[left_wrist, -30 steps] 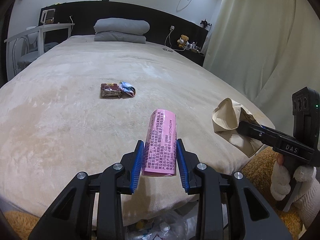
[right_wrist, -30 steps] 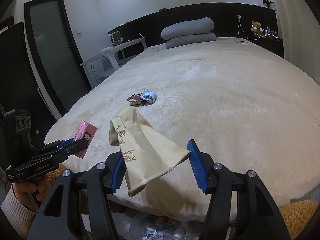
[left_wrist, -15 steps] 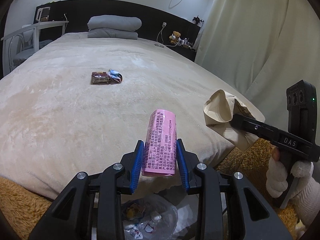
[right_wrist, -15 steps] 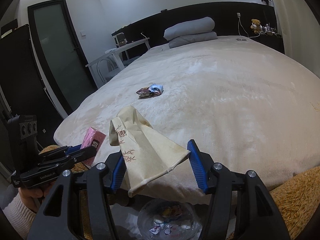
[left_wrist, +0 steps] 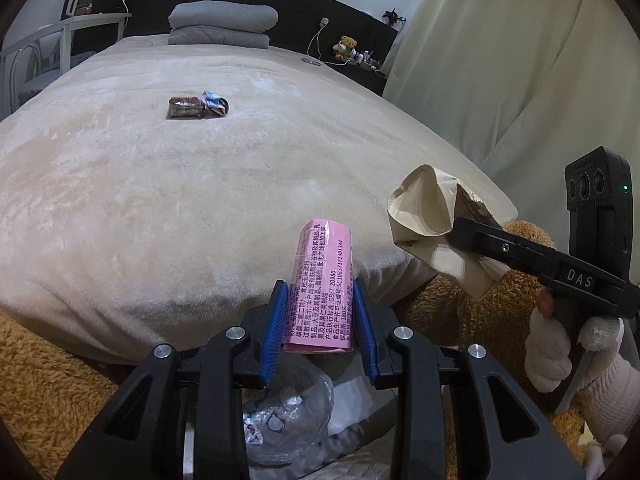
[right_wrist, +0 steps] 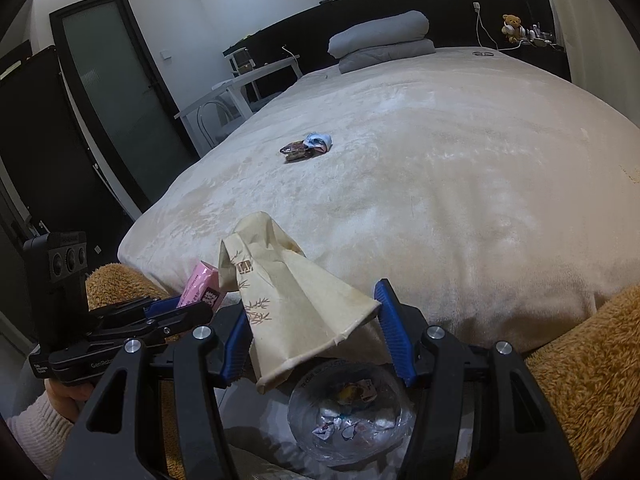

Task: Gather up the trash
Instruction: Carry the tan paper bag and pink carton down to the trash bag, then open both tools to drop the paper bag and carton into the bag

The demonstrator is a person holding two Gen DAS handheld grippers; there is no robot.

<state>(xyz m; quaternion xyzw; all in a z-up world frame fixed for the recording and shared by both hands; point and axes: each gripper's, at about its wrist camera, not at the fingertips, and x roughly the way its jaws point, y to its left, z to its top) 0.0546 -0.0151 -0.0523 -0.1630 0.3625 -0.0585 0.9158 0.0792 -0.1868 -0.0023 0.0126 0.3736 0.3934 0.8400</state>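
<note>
My left gripper [left_wrist: 320, 328] is shut on a pink wrapper [left_wrist: 323, 280] with black print, held past the foot of the bed; it also shows in the right wrist view [right_wrist: 198, 286]. My right gripper [right_wrist: 314, 332] is shut on a crumpled beige paper bag [right_wrist: 292, 300], seen from the side in the left wrist view [left_wrist: 432, 224]. Below both grippers stands a clear-lined trash bin [right_wrist: 352, 412] with several scraps inside; it also shows in the left wrist view [left_wrist: 288, 408]. A brown wrapper [left_wrist: 184, 107] and a blue wrapper [left_wrist: 215, 103] lie together mid-bed.
The beige bed [left_wrist: 160, 184] fills the middle, with a grey pillow [left_wrist: 222, 24] at its head. A brown fuzzy rug [right_wrist: 592, 360] lies around the bin. Curtains [left_wrist: 520, 60] hang on the right, a white desk and chair [right_wrist: 240, 92] and a dark door [right_wrist: 116, 92] on the left.
Both grippers have drawn back from the bed and lowered with their loads still held. The trash bin has come into view below them.
</note>
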